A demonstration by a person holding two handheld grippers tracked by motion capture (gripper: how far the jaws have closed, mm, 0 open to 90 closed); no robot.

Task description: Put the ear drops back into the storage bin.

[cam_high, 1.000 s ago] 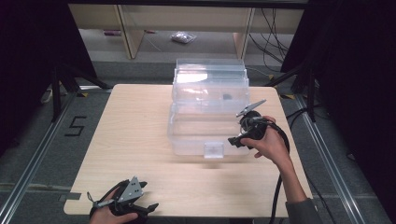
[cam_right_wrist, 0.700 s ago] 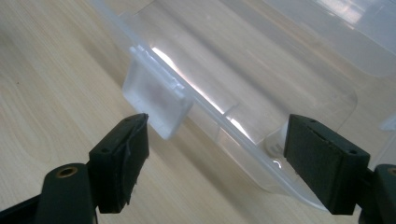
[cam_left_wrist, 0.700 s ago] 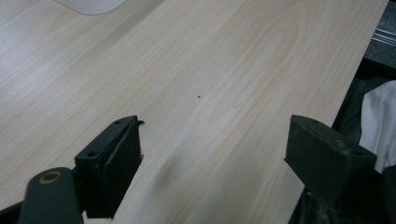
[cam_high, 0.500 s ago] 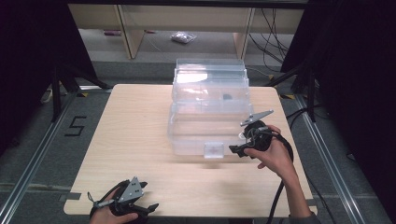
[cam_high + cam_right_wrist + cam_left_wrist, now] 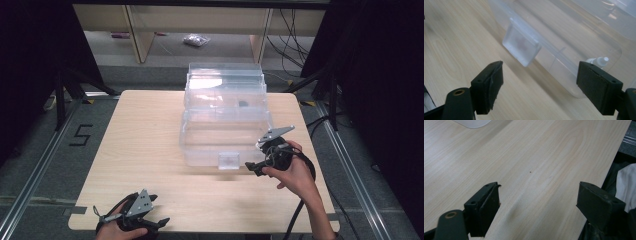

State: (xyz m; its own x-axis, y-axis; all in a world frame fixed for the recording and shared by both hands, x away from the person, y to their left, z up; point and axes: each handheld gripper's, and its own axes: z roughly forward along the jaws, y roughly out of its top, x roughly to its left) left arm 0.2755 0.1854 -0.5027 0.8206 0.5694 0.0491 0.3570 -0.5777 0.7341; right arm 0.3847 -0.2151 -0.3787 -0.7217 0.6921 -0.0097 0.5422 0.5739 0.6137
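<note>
Pale wood-grain table (image 5: pixel 150 150) fills the work area, with dark floor around it and shelving beyond. From the high view I see a clear plastic storage box (image 5: pixel 225 125) standing mid-table, its long axis running away from me, its lid raised at the far end. A frosted latch tab (image 5: pixel 229 160) hangs at the middle of the near wall. My right gripper (image 5: pixel 260 162) sits just beside the box's near right corner, jaws pointing left toward that tab. My left gripper (image 5: pixel 150 222) rests at the near table edge, well apart from the box. I judge the right hand the nearer one for any move on the latch.

Left gripper view: the left gripper (image 5: pixel 539 207) has its jaws spread wide over bare tabletop, nothing between them. A white rounded shape shows at the top edge; I cannot identify it.

Right gripper view: the right gripper (image 5: pixel 540 87) has its jaws spread wide and empty. The latch tab (image 5: pixel 521 47) lies ahead and slightly left of the jaw centreline, not yet between the jaws. A small white dropper-type bottle (image 5: pixel 597 61) lies inside the box near the right jaw.
</note>
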